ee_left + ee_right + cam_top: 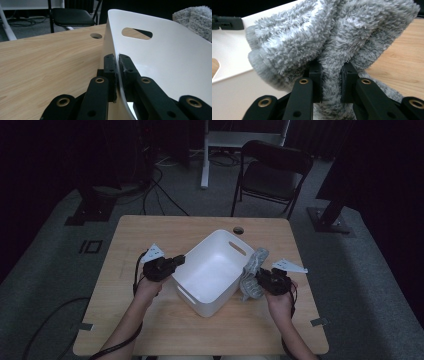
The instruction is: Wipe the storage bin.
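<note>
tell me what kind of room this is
Probably a lab or recording studio set up for demonstrations: a lone wooden table on grey carpet, cables trailing over the floor, black stands either side and a black folding chair behind.

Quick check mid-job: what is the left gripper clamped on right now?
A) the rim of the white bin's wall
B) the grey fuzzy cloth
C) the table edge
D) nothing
A: in the left gripper view the left gripper has its fingers pinched on either side of the white bin wall.
</note>
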{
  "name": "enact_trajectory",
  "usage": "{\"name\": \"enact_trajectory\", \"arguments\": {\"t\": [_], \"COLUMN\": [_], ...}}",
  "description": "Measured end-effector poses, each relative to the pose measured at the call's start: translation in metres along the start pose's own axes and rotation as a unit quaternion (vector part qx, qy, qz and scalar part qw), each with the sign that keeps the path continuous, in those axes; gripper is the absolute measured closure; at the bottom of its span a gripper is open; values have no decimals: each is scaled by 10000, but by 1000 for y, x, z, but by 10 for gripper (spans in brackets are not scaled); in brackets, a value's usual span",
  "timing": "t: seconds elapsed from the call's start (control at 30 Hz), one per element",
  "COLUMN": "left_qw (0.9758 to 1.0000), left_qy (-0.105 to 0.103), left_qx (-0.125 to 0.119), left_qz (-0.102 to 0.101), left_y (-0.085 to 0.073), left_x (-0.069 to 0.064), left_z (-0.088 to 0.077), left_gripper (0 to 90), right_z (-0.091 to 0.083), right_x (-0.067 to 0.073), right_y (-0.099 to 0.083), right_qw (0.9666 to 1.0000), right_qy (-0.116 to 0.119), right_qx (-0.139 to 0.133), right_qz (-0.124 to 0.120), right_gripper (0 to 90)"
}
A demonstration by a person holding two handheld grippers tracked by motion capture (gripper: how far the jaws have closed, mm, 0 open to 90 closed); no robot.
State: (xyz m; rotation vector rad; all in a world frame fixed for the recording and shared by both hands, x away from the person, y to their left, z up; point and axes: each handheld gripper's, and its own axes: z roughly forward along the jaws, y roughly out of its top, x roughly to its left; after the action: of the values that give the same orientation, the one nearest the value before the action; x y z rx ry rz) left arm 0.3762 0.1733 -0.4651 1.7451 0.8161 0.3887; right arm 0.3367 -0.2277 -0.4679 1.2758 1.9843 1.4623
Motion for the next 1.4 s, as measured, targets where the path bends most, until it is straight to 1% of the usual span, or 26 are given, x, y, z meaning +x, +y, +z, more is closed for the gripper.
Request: {"name": "enact_trajectory", "arguments": {"t": [0.17, 0.3, 0.5, 0.6, 0.77, 0.9, 0.97, 1.03, 1.1, 1.17, 1.2, 1.27, 1.33, 1.4], "left_qw": [10000, 10000, 10000, 10000, 10000, 10000, 10000, 10000, 10000, 10000, 10000, 10000, 10000, 10000], "left_qy": [-36, -33, -11, -28, -19, -9, -4, 7, 38, 44, 43, 59, 66, 50], "left_qx": [-19, -24, 4, -9, -20, -26, -25, -30, -23, -26, -25, -33, -46, -67], "left_qz": [-25, -14, 24, 13, 12, 19, 32, 33, 77, 77, 68, 57, 50, -4], "left_y": [0, 0, 0, 0, 0, 0, 0, 0, 0, 0, 0, 0, 0, -1], "left_x": [1, 0, -1, 0, 0, -1, -1, -1, -2, -2, -1, -2, -2, -1], "left_z": [0, 0, 0, 1, 1, 1, 1, 1, 1, 1, 1, 1, 1, 1], "left_gripper": [848, 848, 846, 842, 840, 840, 840, 839, 839, 839, 839, 839, 839, 833], "right_z": [4, 6, 17, 21, 28, 35, 41, 47, 50, 49, 47, 40, 32, 22], "right_x": [-2, -3, -6, -9, -13, -16, -18, -21, -23, -21, -20, -19, -16, -10], "right_y": [-3, -7, -16, -21, -26, -33, -39, -46, -48, -45, -43, -38, -30, -21], "right_qw": [10000, 9999, 9992, 9986, 9977, 9965, 9951, 9936, 9933, 9929, 9932, 9947, 9965, 9980], "right_qy": [-20, -40, -97, -82, -118, -207, -272, -279, -251, -301, -297, -208, -113, -31], "right_qx": [42, 116, 369, 475, 609, 771, 905, 1046, 1049, 1093, 1073, 928, 742, 541], "right_qz": [63, 56, 121, 235, 254, 264, 277, 331, 420, 351, 327, 387, 372, 316], "right_gripper": [760, 760, 759, 760, 760, 759, 760, 759, 760, 760, 760, 760, 760, 760]}}
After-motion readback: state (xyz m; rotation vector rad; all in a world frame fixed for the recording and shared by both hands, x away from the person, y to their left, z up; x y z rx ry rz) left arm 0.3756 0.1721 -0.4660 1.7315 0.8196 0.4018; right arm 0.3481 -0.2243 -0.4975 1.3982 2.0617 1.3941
